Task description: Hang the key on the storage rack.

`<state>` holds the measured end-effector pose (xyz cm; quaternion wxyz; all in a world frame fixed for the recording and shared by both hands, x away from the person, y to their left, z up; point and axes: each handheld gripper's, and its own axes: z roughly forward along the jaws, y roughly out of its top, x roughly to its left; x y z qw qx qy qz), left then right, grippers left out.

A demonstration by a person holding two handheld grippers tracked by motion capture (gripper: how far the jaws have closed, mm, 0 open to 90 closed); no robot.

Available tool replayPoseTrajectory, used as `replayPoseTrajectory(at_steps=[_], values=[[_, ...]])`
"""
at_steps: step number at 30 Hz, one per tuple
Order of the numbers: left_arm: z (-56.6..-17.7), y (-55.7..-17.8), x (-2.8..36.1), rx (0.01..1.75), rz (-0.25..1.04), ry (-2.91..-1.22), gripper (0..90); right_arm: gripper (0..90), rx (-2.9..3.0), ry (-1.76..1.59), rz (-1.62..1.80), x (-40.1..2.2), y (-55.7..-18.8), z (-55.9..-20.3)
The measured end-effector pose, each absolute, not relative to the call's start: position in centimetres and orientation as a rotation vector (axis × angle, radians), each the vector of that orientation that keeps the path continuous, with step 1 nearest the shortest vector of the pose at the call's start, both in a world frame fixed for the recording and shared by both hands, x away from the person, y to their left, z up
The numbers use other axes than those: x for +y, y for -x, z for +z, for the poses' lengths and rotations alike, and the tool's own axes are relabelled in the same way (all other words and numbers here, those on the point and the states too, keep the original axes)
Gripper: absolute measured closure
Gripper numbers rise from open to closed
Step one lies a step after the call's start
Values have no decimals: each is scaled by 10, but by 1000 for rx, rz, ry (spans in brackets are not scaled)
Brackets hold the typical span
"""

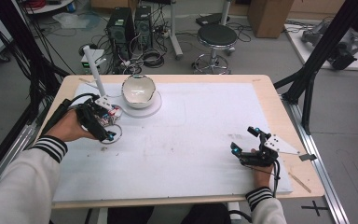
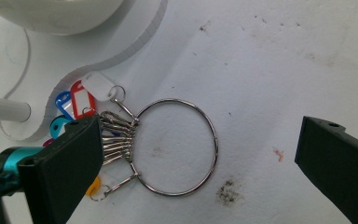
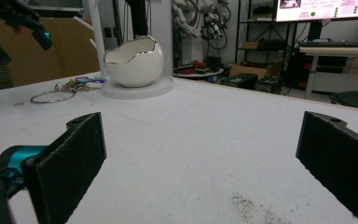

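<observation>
A large metal key ring (image 2: 213,140) lies flat on the white mat, with several clips and coloured key tags (image 2: 81,95) bunched at its left side. My left gripper (image 2: 200,135) hovers over it, open, the ring lying between the two jaws. In the high view the left gripper (image 1: 103,127) is at the mat's left, just over the key ring (image 1: 117,136). My right gripper (image 1: 245,140) rests low at the mat's front right, open with nothing between its jaws. From the right gripper (image 3: 200,140), the key ring (image 3: 51,96) lies far off under the left gripper (image 3: 25,23).
A white egg-shaped bowl (image 1: 138,89) stands on a round white base (image 1: 153,108) at the back left. A white post (image 1: 93,65) rises beside it. The white mat (image 1: 191,140) covers most of the wooden table (image 1: 279,112). A wooden stick (image 1: 300,182) lies at the front right corner.
</observation>
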<state>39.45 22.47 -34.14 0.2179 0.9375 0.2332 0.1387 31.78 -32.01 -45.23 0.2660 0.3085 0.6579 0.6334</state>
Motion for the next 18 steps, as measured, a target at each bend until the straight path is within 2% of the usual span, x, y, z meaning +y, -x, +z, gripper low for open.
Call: replayPoseTrajectory(at_steps=[18], values=[[-369,-411,207,697,229,-2760,28,10,1777,-833,1709,-320,-318,-452]])
